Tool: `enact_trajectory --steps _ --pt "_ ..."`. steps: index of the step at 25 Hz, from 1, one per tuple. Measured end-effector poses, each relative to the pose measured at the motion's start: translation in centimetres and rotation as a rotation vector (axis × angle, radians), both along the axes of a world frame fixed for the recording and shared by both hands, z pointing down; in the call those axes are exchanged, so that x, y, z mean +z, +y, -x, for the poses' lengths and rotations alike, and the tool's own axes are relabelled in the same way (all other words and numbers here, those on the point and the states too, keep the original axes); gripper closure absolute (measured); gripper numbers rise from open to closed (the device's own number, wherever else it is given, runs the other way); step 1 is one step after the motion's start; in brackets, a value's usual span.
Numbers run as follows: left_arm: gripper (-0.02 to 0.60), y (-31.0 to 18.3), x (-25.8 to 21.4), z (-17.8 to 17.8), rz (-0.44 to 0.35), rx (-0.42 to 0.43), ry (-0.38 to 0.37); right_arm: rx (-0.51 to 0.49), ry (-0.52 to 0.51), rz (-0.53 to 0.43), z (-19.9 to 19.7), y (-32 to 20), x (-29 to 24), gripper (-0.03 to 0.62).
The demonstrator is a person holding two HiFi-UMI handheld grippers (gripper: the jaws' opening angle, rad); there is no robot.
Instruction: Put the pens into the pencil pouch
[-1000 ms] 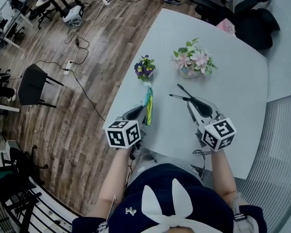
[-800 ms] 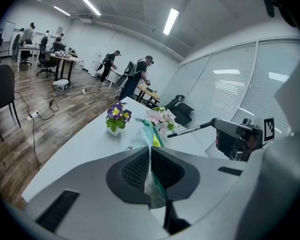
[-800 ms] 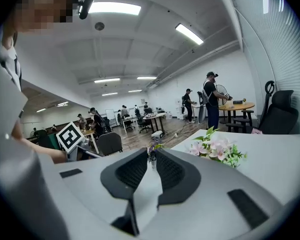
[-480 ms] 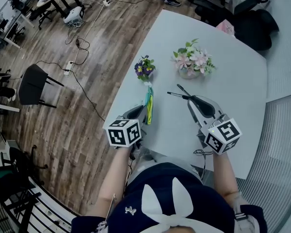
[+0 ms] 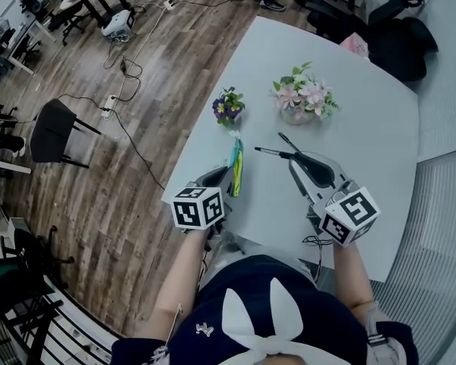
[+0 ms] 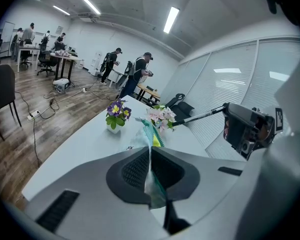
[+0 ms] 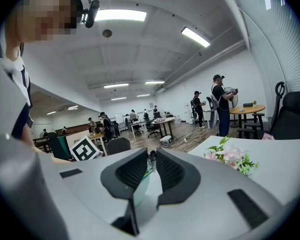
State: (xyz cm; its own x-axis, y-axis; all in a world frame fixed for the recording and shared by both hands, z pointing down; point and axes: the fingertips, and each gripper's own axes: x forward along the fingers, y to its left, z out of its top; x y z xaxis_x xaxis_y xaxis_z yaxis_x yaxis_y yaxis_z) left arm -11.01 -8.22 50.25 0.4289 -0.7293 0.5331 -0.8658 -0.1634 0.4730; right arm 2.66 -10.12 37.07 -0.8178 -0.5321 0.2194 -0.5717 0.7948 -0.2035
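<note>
The left gripper (image 5: 225,177) has its jaws pressed together on the near end of the pouch (image 5: 235,164), which stretches ahead over the table (image 5: 365,128). The right gripper (image 5: 298,158) pinches a pen (image 5: 275,153), jaws slightly apart around it. The pen's tip points toward the pouch, and a second pen (image 5: 289,142) lies just beyond.

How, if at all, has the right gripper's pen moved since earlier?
Yes: the pen has crept left toward the pencil pouch, judged against the pink flowers.

No legible txt, brands or nos., only coded square markers on left gripper cube (image 5: 197,207), right gripper cube (image 5: 350,216)
</note>
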Motion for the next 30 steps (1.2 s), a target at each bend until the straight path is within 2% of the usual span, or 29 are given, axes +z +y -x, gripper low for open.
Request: enact_trajectory --steps 9,17,30 --pt "0.551 0.1 0.3 -0.5 0.007 0.002 0.001 -0.066 0.001 -0.011 2.3 1.0 -0.4 0.531" --pt "0.551 0.3 0.4 -0.8 0.009 0.002 0.001 -0.120 0.046 -0.001 3.6 2.1 0.6 0.531" --pt "0.551 0.4 0.3 -1.6 0.009 0.005 0.005 -0.148 0.117 0.031 4.1 2.6 2.5 0.531"
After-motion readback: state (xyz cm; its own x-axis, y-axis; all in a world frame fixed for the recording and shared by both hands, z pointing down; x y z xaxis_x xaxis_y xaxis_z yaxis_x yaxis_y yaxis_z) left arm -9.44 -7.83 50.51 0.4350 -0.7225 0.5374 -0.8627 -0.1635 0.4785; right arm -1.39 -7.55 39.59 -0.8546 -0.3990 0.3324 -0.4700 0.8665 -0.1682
